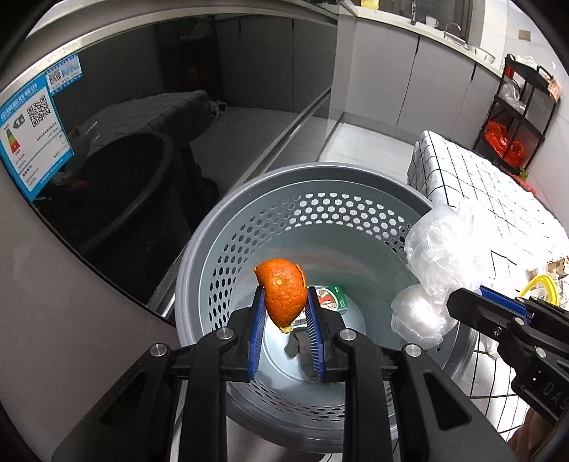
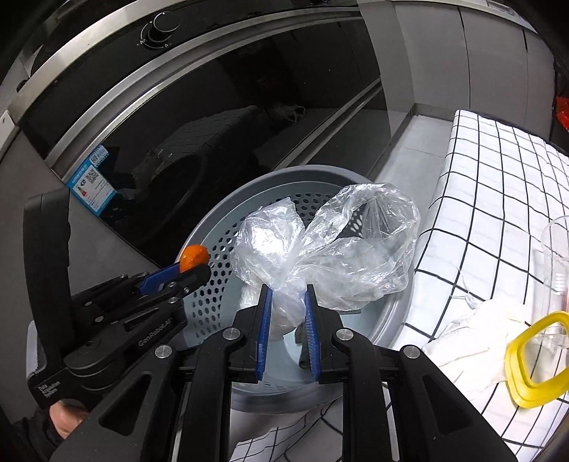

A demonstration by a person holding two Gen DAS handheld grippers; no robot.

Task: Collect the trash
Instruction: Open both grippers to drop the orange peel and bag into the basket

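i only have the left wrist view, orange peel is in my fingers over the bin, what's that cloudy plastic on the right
Observer: A crumpled clear plastic bag, pinched by the right gripper above the grey bin.
Operator: anything left on the table
Observer: Yes, a yellow ring lid lies on the checked cloth, beside a white crumpled tissue.
Operator: anything else there
Observer: A clear container behind the lid.

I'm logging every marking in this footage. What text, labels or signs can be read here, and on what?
"GenRobot.AI": left gripper body.
"Data Acquisition System", small: its handle.
"DAS", cut off: right gripper body.
Blue energy sticker: QR codes, print unreadable.
Green box in bin: unreadable.
Oven knob marks: unreadable.
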